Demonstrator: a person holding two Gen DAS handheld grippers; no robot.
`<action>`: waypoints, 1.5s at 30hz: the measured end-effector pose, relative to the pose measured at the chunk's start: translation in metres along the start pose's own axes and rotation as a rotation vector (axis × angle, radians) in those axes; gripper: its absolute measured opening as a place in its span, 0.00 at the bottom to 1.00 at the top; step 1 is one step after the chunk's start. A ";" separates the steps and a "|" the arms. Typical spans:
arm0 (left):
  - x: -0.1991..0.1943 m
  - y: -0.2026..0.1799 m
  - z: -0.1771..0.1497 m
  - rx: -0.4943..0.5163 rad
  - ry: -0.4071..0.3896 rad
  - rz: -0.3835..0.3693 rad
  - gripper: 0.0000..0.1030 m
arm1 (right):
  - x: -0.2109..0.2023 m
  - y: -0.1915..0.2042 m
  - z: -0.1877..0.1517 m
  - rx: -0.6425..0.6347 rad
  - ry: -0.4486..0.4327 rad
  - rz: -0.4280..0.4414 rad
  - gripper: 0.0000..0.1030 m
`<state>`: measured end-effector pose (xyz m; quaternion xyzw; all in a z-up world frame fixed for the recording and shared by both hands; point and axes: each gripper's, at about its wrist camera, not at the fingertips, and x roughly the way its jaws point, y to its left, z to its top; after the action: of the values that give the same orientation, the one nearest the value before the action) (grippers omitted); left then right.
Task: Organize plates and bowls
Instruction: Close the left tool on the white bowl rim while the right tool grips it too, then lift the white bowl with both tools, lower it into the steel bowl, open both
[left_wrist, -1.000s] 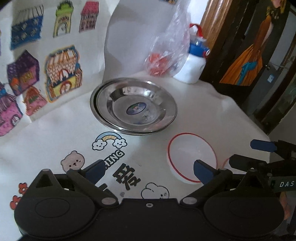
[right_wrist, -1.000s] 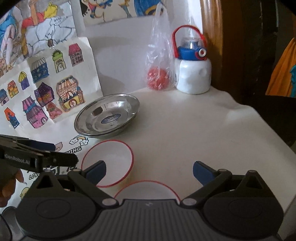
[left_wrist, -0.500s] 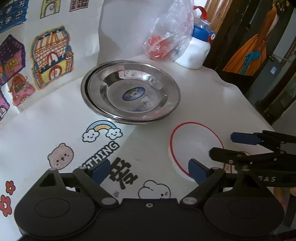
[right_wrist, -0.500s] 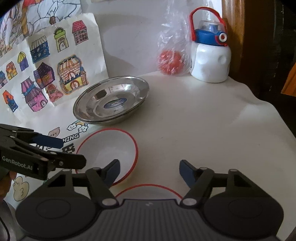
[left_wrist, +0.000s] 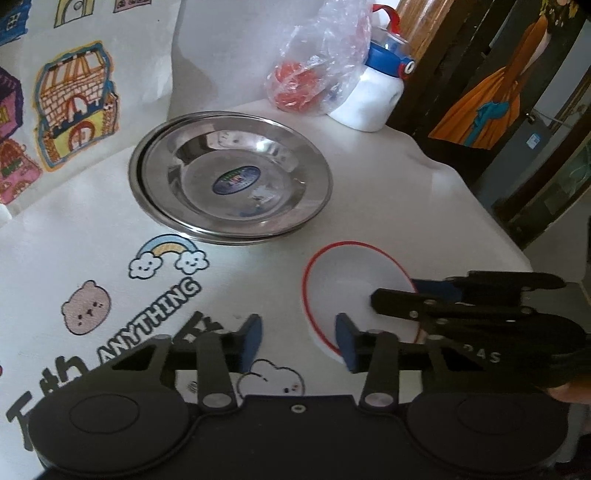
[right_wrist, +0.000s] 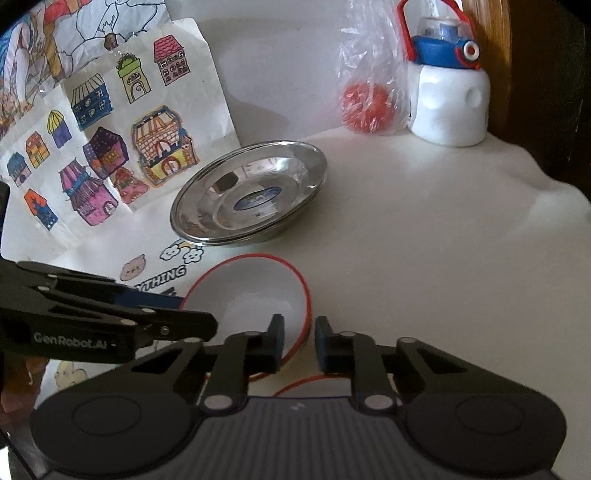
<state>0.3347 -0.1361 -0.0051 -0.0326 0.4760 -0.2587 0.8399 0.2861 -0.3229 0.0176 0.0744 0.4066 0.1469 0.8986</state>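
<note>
A white bowl with a red rim (left_wrist: 351, 288) (right_wrist: 251, 295) stands on the printed tablecloth, in front of two stacked steel plates (left_wrist: 231, 181) (right_wrist: 251, 195). My left gripper (left_wrist: 299, 341) straddles the bowl's near-left rim. Its jaws are closing, with a gap still showing on both sides of the rim. My right gripper (right_wrist: 299, 341) has one finger inside the bowl and one outside at the near-right rim, its jaws closing onto the wall. A second red rim (right_wrist: 314, 384) shows just below the right gripper's fingers.
A clear plastic bag with something red in it (left_wrist: 314, 74) (right_wrist: 365, 103) and a white bottle with a blue lid (left_wrist: 373, 96) (right_wrist: 448, 107) stand at the back. Paper drawings of houses (right_wrist: 122, 147) lean on the wall at left. The table edge (left_wrist: 491, 221) drops off at right.
Both grippers have come forward and down to the white bowl, one on each side. Their jaws have narrowed from wide open, the right far more than the left.
</note>
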 end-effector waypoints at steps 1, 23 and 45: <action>0.000 -0.001 0.001 -0.005 0.003 -0.009 0.33 | 0.000 0.000 0.000 0.005 -0.001 -0.001 0.17; -0.021 0.010 0.001 -0.148 -0.010 -0.047 0.13 | -0.023 0.018 0.004 0.125 -0.034 0.026 0.09; -0.155 0.014 -0.072 -0.135 -0.108 -0.019 0.13 | -0.105 0.128 -0.047 0.041 -0.046 0.107 0.10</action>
<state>0.2176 -0.0379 0.0722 -0.1075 0.4459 -0.2317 0.8579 0.1590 -0.2353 0.0941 0.1181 0.3844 0.1847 0.8968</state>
